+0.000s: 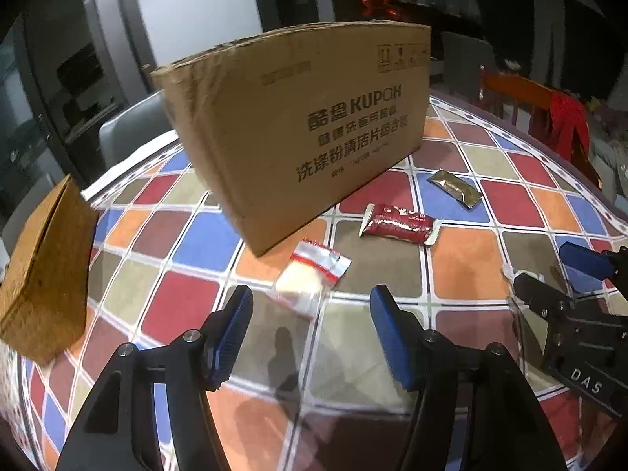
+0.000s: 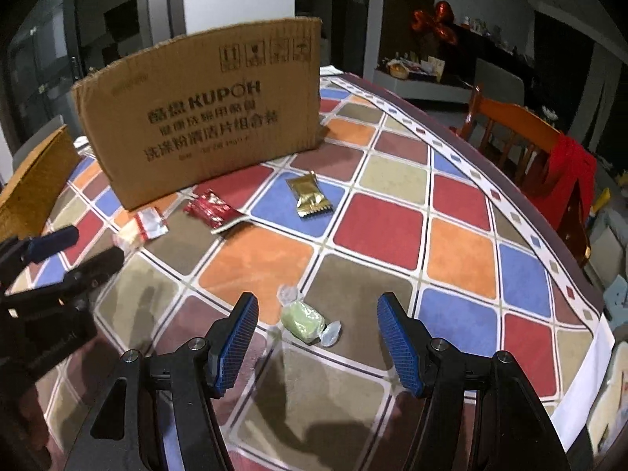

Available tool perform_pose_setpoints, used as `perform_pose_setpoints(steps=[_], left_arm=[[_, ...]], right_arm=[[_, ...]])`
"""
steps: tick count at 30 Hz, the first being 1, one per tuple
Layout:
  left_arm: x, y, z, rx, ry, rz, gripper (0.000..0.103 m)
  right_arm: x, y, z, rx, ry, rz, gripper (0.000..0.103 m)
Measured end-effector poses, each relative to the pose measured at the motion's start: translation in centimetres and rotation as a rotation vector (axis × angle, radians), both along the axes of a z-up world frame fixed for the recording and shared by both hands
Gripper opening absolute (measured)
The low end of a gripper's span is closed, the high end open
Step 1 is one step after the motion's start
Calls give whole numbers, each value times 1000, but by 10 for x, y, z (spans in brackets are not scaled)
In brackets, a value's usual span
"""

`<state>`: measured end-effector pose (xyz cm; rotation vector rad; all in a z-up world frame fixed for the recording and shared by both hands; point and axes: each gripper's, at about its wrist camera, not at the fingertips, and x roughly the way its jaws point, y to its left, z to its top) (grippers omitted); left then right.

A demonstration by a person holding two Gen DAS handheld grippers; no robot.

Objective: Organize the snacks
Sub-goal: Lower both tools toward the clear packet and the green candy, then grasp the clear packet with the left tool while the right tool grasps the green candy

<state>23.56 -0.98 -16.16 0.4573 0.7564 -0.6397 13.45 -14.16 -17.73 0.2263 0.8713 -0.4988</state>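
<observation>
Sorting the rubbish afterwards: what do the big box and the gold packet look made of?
Big box: corrugated cardboard, matte brown, with a ragged torn top edge and printed lettering. Gold packet: probably metallised plastic film or foil, glossy and creased, with crimped serrated ends; the look alone cannot settle which.

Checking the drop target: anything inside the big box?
Cannot tell. Both views show only the printed outer wall of the box and its ragged top edge; the inside is hidden. Four snacks lie on the table in front of it.
</observation>
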Motion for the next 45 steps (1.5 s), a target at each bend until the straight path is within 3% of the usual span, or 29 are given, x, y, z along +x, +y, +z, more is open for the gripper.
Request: perform_pose_setpoints(steps=[11,16,19,21,24,27,31,32,33,45], left_arm=[[17,-13,-9,24,-26,-92,61],[21,-14,-21,36,-2,-111,54],[18,-15,-28,43,12,-118,46],[16,-15,-28,40,4,-121,40],[13,-16,-28,47,-16,-107,28],[9,-19,-26,41,-18,-107,18],[3,-22,-27,53,-41,-92,13],[2,-22,-26,49,-40,-89,4],[2,-21,-26,45,-31,-82,2],[-1,-21,-19,40,-63,-33,3]], right_arm=[[5,-8,-15,26,36,-42,64],[7,-10,-18,36,38,-29,57],[7,-9,-18,44,25,-23,51],[8,-9,-18,45,16,-17,38],[8,-8,-17,53,3,-11,25],[8,-9,-17,59,-4,-6,25],[9,-10,-16,73,-11,4,25],[9,-10,-16,77,-13,5,24],[9,-10,-16,80,-14,8,24],[8,-15,-10,91,-34,24,24]])
